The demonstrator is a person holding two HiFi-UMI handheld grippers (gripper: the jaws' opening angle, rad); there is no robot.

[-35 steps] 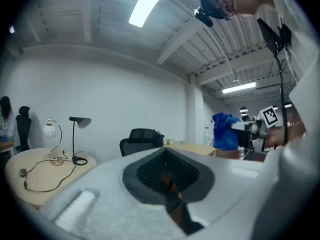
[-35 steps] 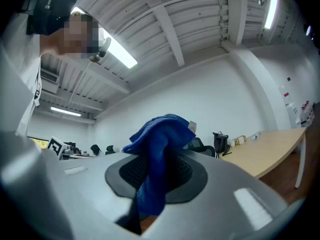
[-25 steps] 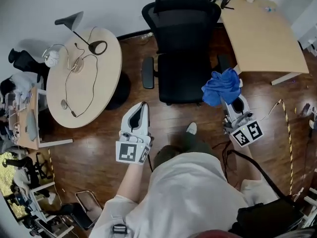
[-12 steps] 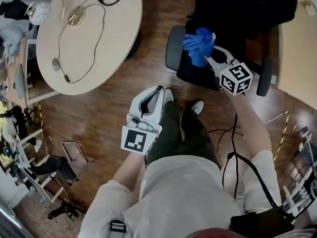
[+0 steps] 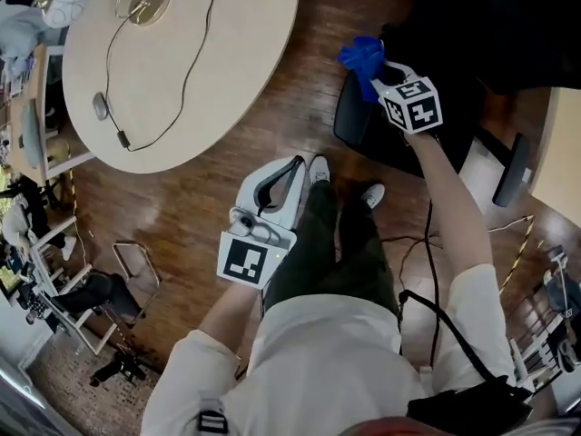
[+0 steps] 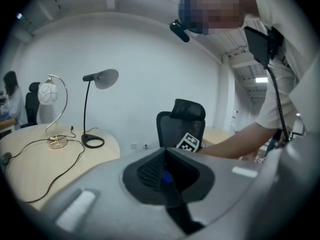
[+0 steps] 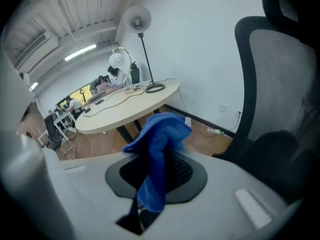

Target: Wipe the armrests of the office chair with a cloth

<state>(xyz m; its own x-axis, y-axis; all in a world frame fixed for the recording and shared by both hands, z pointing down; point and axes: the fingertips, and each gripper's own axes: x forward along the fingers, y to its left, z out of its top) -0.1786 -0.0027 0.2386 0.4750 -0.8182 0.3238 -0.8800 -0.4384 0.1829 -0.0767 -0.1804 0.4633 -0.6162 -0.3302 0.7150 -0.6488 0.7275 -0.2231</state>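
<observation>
My right gripper point(image 5: 375, 71) is shut on a blue cloth point(image 5: 359, 56), which bunches out past its jaws. It hangs over the far end of the office chair's left armrest point(image 5: 350, 119), a dark grey pad; I cannot tell whether the cloth touches it. In the right gripper view the cloth point(image 7: 159, 156) drapes over the jaws beside the mesh backrest point(image 7: 280, 79). The other armrest point(image 5: 511, 170) lies at the right. My left gripper point(image 5: 292, 164) is shut on nothing, held low beside the person's legs. From the left gripper view the chair point(image 6: 181, 125) stands ahead.
A round wooden table point(image 5: 218, 80) with cables and lamp bases stands to the left of the chair. A desk corner point(image 5: 563, 166) lies at the right edge. The person's shoes point(image 5: 320, 167) rest on the wood floor in front of the seat point(image 5: 454, 53).
The right gripper has carried the cloth from the chair's right side across to its left armrest. The head view has dipped closer to the chair. The left gripper stays low and shut.
</observation>
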